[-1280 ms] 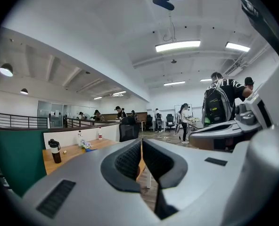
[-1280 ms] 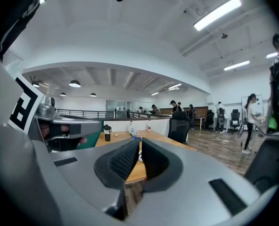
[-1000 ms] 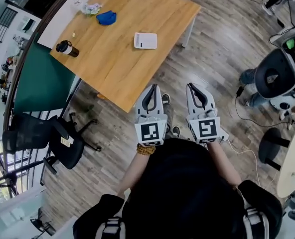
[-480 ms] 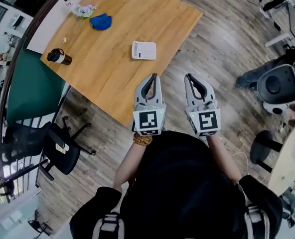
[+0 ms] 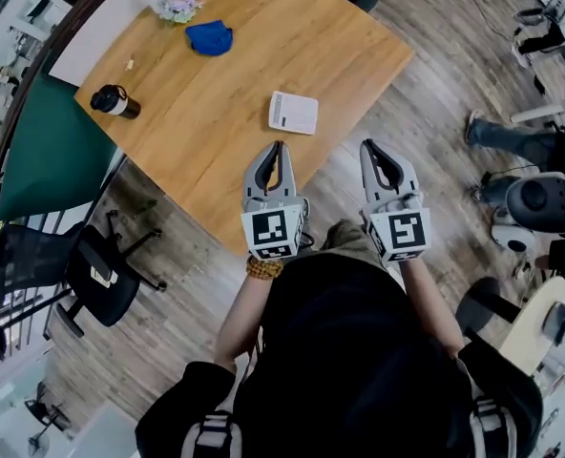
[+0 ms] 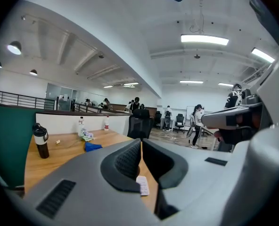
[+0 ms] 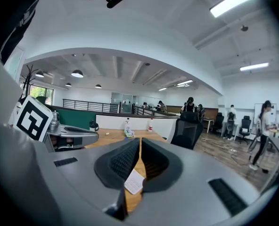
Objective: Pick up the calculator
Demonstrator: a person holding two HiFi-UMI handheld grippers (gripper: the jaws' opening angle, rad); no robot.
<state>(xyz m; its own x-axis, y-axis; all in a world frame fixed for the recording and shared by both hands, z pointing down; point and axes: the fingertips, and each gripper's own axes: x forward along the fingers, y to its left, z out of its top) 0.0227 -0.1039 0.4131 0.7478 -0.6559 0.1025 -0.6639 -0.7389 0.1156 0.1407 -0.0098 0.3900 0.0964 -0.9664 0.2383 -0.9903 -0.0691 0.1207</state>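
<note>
Left gripper (image 5: 279, 149) and right gripper (image 5: 369, 147), jaws together and empty, are nearer the table (image 5: 216, 93) than a second ago; the calculator (image 5: 293, 113) lies just ahead between them, untouched, nearly in reach

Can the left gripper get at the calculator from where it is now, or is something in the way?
Probably yes: the calculator lies flat on bare table just ahead of the left gripper, with nothing between them. The jaws are shut, so they must open first.
</note>
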